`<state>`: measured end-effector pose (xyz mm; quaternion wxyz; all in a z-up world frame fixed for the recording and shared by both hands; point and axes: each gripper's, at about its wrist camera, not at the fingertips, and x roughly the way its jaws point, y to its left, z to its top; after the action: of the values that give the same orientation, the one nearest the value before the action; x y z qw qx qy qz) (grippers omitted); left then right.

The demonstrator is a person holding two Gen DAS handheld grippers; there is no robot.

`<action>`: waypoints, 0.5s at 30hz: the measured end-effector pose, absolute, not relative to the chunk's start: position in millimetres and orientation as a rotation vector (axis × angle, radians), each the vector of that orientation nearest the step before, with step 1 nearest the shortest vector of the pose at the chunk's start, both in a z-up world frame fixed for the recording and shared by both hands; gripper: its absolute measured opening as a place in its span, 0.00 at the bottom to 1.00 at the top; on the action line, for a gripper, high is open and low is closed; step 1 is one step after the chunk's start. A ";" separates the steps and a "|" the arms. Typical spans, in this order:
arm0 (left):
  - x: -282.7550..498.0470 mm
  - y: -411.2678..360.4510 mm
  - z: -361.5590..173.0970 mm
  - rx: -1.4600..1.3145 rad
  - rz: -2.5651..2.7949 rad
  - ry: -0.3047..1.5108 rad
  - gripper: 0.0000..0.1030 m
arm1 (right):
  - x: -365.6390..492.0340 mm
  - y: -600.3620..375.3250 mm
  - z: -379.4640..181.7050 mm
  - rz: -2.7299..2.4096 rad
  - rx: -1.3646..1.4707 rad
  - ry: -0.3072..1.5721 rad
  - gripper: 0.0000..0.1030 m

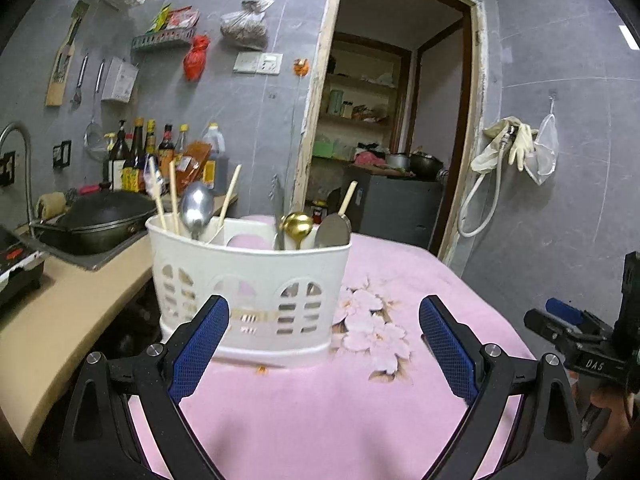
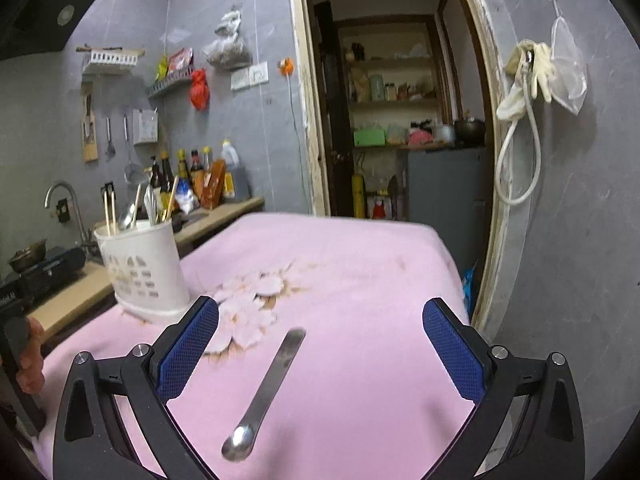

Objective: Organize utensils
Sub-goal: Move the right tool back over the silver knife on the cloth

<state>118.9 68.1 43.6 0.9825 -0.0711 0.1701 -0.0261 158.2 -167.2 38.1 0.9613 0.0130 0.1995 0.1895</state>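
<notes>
Item one: steel spoon (image 2: 264,392), plain and dull grey, lying flat on my pink floral tablecloth (image 2: 360,272). Its bowl points toward my right-hand camera; its flat handle end angles away to the right.

Item two: white plastic caddy (image 1: 248,284) with arched cut-out windows, upright on the same cloth near the left edge of the table. It holds wooden chopsticks (image 1: 160,200), a large silver spoon (image 1: 196,208) bowl up, a gold spoon (image 1: 297,226), and a grey flat-ended utensil (image 1: 333,232).

Surroundings: beige counter (image 1: 60,312) to the left with a dark wok (image 1: 100,220) and sauce bottles (image 1: 136,156); an open doorway behind. Nothing lies between the spoon and my right gripper.

Left gripper (image 1: 324,344): fingers spread wide, holding nothing, with the caddy just beyond its left finger.

Right gripper (image 2: 320,348): fingers spread wide, empty. The steel spoon lies on the cloth in the gap between them, touching neither.
</notes>
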 end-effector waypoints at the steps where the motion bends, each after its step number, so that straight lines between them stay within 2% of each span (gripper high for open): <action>1: 117.0 69.0 42.5 -0.146 -0.049 0.349 0.91 | 159.0 -165.3 36.4 0.389 0.023 0.421 1.00; 12: 110.7 87.9 21.8 -0.124 0.013 0.489 0.91 | 174.6 -136.2 11.1 0.485 -0.041 0.647 0.99; 14: 111.8 90.8 15.5 -0.119 0.022 0.517 0.90 | 178.0 -129.1 3.3 0.506 -0.070 0.691 0.94; 15: 113.1 92.3 12.1 -0.119 0.023 0.533 0.90 | 180.4 -126.1 -0.4 0.519 -0.080 0.716 0.87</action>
<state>113.1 92.3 12.1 0.9628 -0.0589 0.2634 0.0115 180.4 -126.1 -0.4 0.9031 -0.0385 0.3464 0.2509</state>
